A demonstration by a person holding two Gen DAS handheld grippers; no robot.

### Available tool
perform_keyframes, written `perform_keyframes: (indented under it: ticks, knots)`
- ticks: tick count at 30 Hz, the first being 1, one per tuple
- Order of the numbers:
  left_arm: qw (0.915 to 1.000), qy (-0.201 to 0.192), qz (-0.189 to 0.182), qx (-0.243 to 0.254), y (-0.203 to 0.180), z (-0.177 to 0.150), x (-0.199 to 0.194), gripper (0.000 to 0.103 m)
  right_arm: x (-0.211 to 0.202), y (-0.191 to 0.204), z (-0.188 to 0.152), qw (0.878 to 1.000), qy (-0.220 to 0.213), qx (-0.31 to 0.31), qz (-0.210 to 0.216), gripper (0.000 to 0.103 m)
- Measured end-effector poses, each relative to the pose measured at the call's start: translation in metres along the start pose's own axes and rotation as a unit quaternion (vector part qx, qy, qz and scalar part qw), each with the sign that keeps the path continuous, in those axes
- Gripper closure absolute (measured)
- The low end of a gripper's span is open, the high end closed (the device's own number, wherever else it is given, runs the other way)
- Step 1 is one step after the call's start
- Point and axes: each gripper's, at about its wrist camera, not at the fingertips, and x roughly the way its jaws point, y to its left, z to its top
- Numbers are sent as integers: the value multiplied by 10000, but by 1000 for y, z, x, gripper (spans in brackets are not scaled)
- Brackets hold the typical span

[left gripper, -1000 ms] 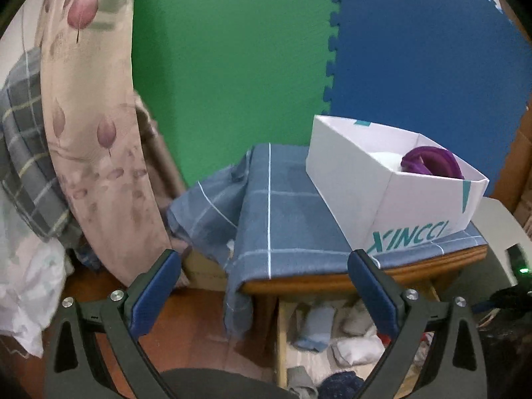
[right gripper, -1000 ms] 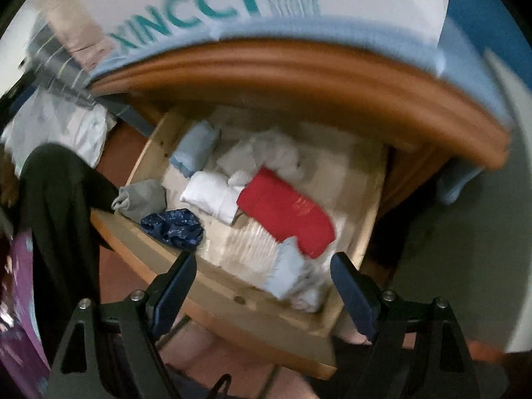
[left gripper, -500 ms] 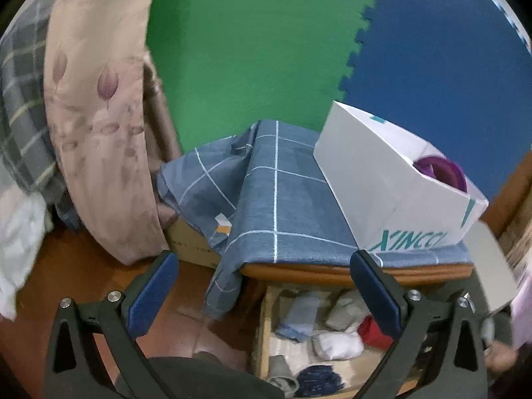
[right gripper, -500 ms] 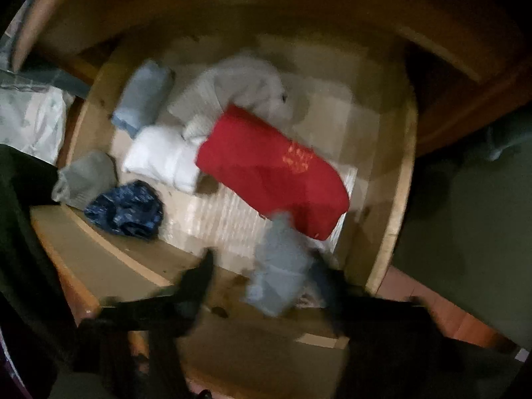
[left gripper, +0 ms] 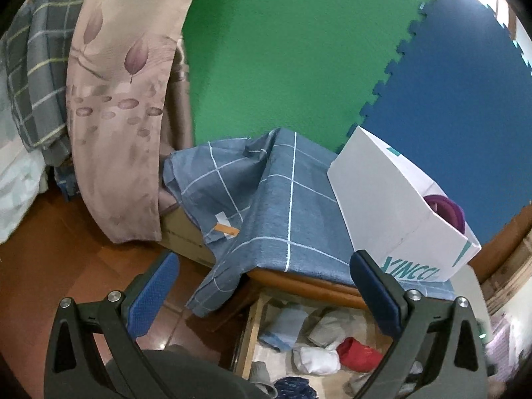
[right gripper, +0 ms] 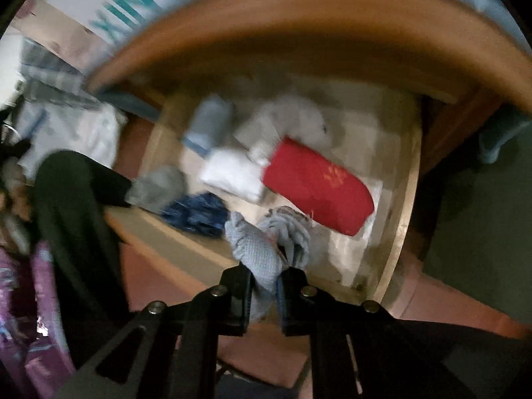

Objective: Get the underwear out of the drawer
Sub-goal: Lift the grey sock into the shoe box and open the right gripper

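Several folded garments in open drawer [right gripper: 404, 199], right claw [right gripper: 264, 287] clamping pale blue underwear [right gripper: 262, 249], left claw [left gripper: 264, 286] spread wide, empty

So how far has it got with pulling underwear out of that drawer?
Done: the wooden drawer stands open. In hand: the right gripper is shut on a pale blue-grey knitted garment, near the drawer's front edge. Left: carrying it clear. The left gripper hangs open, holding nothing.

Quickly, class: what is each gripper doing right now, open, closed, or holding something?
Left gripper: open, holding nothing.
Right gripper: closed on the light blue underwear, above the open drawer.
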Motion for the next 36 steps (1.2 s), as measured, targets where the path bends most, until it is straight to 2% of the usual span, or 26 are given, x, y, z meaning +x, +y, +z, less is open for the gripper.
perform_keyframes:
  ticks: [5,9,15,18,23,29,33,36]
  knots:
    - [9999,-6,83,74,-3,0,0,1,-64,21,-4,9958,-741,-17,542,91]
    - [9999,18,93,-31,1,1,1,1,-112,47,0,9889,-1282,-180,735,91]
    - [9999,1,100,-44,3,1,0,1,-207,72,21,9694,-2157,-402,1105,91]
    - [9999,13,93,-56,3,1,1,1,-248,82,37,9597,-2502,-566,1150,91]
    - [9999,14,80,-77,4,1,-1,1,-307,83,85,9470,-2999,-775,855,91]
    - [9999,80,92,-93,3,1,1,1,-302,60,161,9496,-3039,-670,388,91]
    - [9998,135,136,-74,0,2,5,1,-274,30,206,9527,-2994,-516,27,91]
    - [9997,185,180,-14,-4,2,9,1,-254,8,223,9564,-2887,-437,1,91]
